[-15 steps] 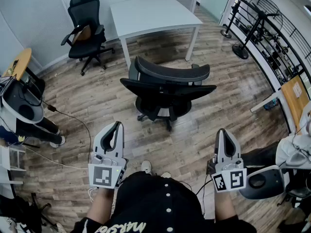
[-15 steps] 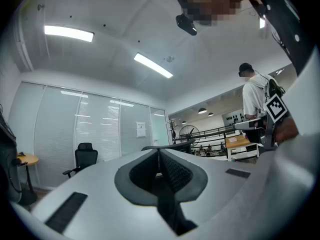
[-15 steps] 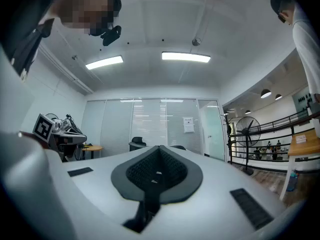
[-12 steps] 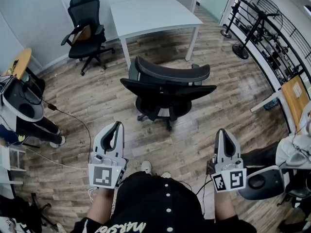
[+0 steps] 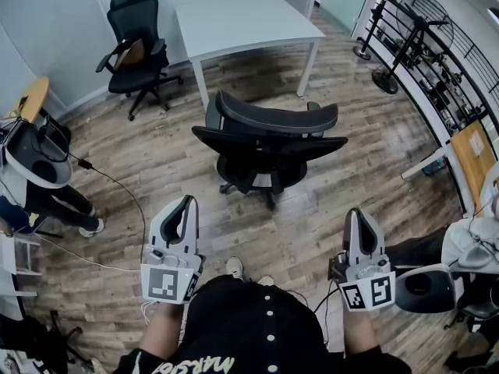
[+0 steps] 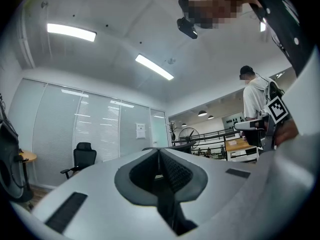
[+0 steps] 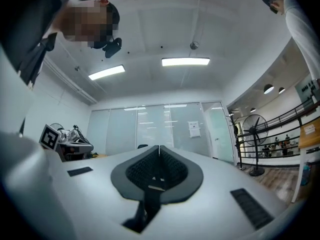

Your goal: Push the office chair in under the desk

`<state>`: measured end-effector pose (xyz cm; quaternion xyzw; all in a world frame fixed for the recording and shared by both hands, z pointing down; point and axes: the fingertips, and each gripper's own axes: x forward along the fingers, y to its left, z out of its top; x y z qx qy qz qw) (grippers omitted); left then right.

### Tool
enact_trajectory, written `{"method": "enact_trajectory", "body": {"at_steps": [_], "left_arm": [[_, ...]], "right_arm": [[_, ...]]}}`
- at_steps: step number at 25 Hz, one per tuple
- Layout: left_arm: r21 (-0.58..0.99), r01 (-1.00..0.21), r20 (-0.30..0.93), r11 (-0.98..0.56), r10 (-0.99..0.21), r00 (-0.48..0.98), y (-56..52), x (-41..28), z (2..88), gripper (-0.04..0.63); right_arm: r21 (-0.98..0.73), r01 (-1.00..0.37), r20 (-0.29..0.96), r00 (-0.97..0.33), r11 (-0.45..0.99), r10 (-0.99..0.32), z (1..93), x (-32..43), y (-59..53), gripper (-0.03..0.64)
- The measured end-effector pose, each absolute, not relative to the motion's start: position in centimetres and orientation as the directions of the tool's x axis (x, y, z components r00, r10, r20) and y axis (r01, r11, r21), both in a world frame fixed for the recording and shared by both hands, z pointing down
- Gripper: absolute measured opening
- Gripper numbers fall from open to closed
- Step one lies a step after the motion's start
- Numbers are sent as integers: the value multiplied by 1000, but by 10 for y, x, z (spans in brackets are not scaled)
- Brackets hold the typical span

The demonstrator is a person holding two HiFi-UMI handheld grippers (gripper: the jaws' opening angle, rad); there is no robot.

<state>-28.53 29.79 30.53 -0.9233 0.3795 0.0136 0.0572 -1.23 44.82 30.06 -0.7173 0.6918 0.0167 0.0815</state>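
A black mesh office chair [image 5: 269,142] stands on the wood floor in the middle of the head view, its back toward me. Beyond it is a white desk [image 5: 243,22]; the chair is clear of the desk's near edge. My left gripper [image 5: 187,201] is held low at the left, well short of the chair, jaws shut with nothing between them. My right gripper [image 5: 360,211] hangs at the right, also shut and empty. In the left gripper view the closed jaws [image 6: 159,150] point level at the room; in the right gripper view the closed jaws [image 7: 159,147] aim slightly upward.
A second black chair [image 5: 136,41] stands at the far left by the wall. A cable [image 5: 117,189] trails over the floor at the left. A standing fan [image 5: 413,29] and railing are at the far right. People stand at both sides [image 5: 35,178] [image 5: 468,240].
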Motion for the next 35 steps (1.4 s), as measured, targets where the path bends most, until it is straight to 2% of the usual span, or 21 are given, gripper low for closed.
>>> {"method": "enact_trajectory", "body": {"at_steps": [7,8,9,10,11,27,35], "left_arm": [[-121,-696,-58,-708,-695,717,293,-281,308,33],[-125,-696,-54,-707,-695,717,292,-280,308,88],[-129,-695,-46,-708,-695,717,290,-279,310,217],[-131,-693,-37,-709,-695,718,288,-278,311,293],[-132,-691,-31,-711,-693,720,287,-278,311,302],[-97,-628,39,-772,-634,772,258,-273,328,319],[-182,-542,54,-821,-559,828,243,-258,330,325]], "right_arm": [[-41,-998,-110,46,-42,-993,305,-14,441,29],[-37,-999,-104,38,-34,-994,306,-15,440,31],[-36,-999,-96,28,-24,-995,307,-17,438,82],[-39,-999,-87,20,-17,-996,308,-18,435,187],[-43,-999,-80,17,-14,-997,308,-19,432,248],[-4,-999,-38,52,-52,-998,318,-28,406,255],[93,-996,2,17,-17,-1000,319,-30,381,254]]}}
